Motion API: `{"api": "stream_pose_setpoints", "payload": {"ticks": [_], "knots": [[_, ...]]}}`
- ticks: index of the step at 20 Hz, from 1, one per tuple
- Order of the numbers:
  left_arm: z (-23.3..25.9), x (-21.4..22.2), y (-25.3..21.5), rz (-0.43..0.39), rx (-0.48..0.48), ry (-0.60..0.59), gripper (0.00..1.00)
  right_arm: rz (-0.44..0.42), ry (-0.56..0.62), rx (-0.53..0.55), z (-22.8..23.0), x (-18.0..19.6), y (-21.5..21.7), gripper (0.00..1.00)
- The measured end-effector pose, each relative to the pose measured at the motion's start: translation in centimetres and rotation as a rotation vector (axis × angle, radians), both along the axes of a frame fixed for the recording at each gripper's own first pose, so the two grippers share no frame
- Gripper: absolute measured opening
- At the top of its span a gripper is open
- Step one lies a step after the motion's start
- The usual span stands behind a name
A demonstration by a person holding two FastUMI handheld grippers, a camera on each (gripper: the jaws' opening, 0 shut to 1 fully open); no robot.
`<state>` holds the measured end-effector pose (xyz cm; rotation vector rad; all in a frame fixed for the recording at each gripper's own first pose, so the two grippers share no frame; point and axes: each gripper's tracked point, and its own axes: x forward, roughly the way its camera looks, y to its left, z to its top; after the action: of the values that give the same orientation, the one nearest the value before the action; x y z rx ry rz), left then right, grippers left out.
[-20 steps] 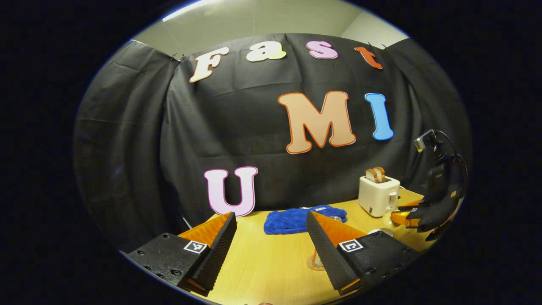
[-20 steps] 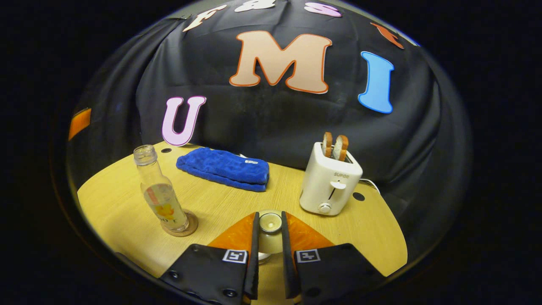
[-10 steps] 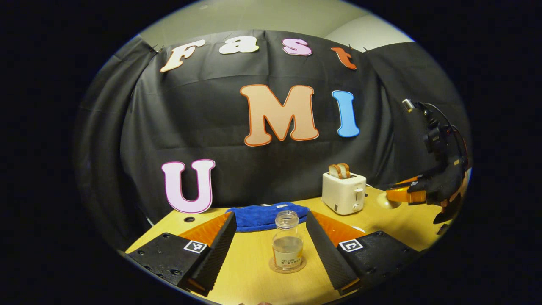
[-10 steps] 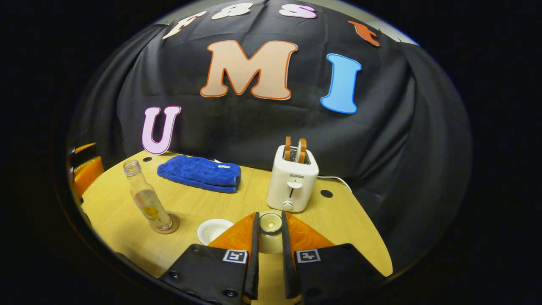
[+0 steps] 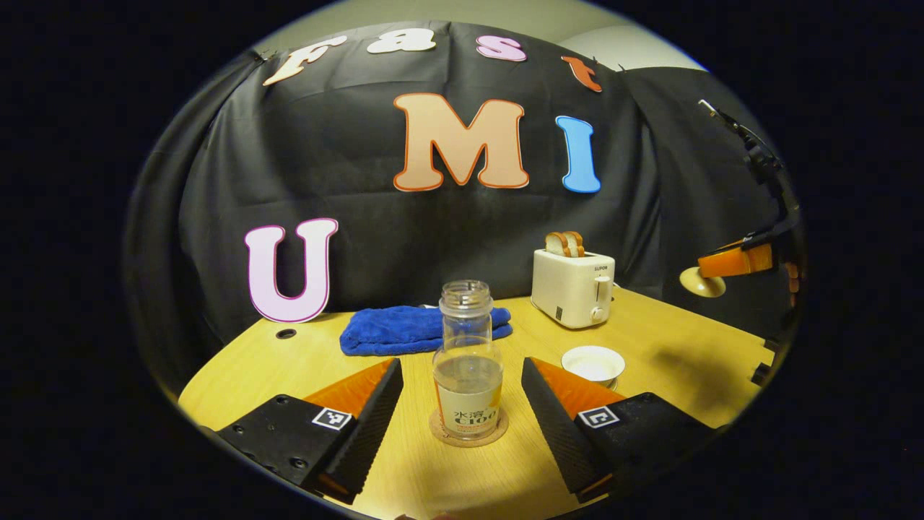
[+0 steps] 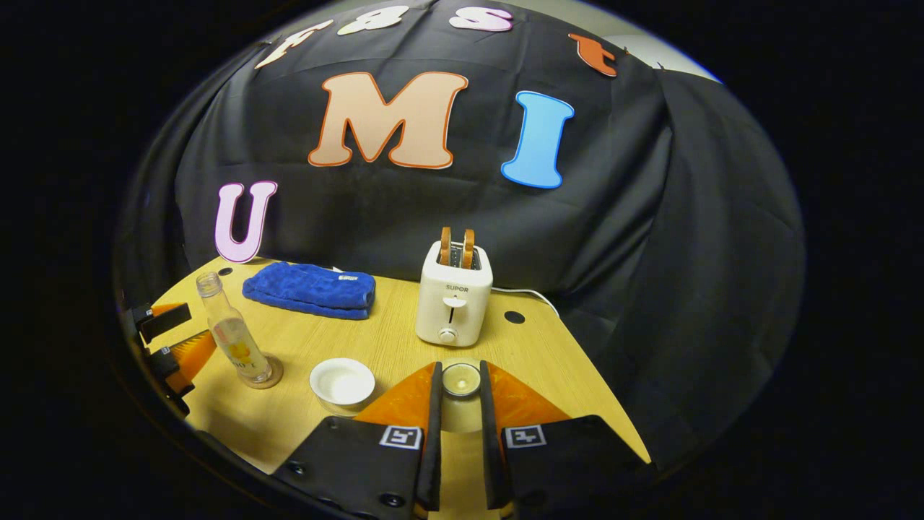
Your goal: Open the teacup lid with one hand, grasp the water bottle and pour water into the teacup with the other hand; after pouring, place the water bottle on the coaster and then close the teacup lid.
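Hiding its knob, right gripper (image 6: 458, 390) jaws pinch the lid (image 6: 460, 378); left gripper (image 5: 462, 404) jaws gape around the bottle (image 5: 468, 375).

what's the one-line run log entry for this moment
lid: off cup, held in right gripper | left gripper: open, astride bottle | bottle: upright on coaster | pour: not yet

The table (image 5: 650, 354) is pale wood-grain with a smooth, matt finish. The water bottle (image 5: 468, 361) is clear and glossy, with a paper-like label. The towel (image 5: 404, 328) is fluffy cloth; the toaster (image 5: 570, 289) is smooth plastic. The teacup (image 5: 593, 361) looks glazed.
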<state>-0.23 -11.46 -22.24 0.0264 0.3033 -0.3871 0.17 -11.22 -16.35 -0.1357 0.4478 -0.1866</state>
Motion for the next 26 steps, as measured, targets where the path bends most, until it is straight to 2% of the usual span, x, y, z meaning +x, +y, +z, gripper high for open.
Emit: {"api": "stream_pose_setpoints", "payload": {"ticks": [7, 11, 17, 19, 21, 22, 26], "knots": [[-4.6, 1.2, -0.3, -0.008, 0.022, 0.07, 0.97, -0.024, 0.018, -0.022, 0.5, -1.5, -0.4, 0.28], [-6.8, 1.4, -1.2, -0.04, 0.035, 0.13, 0.98, -0.034, 0.015, -0.036, 0.8, -2.0, -0.4, 0.28], [-7.5, 1.9, -2.3, -0.083, 0.053, 0.14, 0.98, -0.072, 0.025, -0.029, 0.8, -3.2, -1.4, 0.28], [-7.7, 2.2, -2.2, -0.083, 0.072, 0.142, 0.95, -0.084, 0.018, -0.025, 1.0, -3.2, -1.8, 0.28], [-7.8, 2.4, -1.9, -0.086, 0.092, 0.145, 0.86, -0.091, 0.013, -0.023, 1.2, -3.4, -2.0, 0.29], [-7.8, 2.7, -2.1, -0.091, 0.089, 0.139, 0.75, -0.093, 0.012, -0.024, 1.2, -3.5, -2.2, 0.29], [-7.7, 2.5, -2.2, -0.104, 0.126, 0.142, 0.71, -0.099, 0.02, -0.015, 0.8, -3.7, -2.6, 0.28]]}}
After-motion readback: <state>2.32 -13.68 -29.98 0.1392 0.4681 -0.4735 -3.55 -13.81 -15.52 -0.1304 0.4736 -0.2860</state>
